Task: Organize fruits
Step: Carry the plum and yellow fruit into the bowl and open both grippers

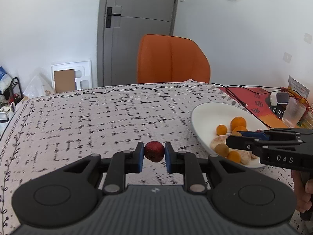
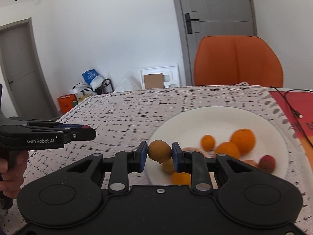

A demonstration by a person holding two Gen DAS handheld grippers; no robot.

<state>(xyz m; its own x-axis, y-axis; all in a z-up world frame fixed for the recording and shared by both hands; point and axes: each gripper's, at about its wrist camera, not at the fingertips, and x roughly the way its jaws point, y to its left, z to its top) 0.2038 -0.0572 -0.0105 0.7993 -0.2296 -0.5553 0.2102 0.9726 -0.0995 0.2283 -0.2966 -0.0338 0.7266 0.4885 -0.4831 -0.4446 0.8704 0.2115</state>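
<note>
With a dark red round fruit (image 1: 154, 151) pinched in the left gripper (image 1: 153, 154) at lower centre and a tan round fruit (image 2: 159, 150) clamped in the right gripper (image 2: 159, 154) above the white plate's (image 2: 195, 117) left rim, each fruit is best lowered gently before release, lest it roll.

Right gripper (image 2: 159, 152) clamping a brown longan (image 2: 159, 150)

Beyond and to its right, a white plate (image 2: 195, 121) carries oranges (image 2: 243, 138) and a red lychee (image 2: 267, 163). The left gripper (image 2: 86, 132) hangs far left above the patterned surface (image 2: 127, 113).
</note>
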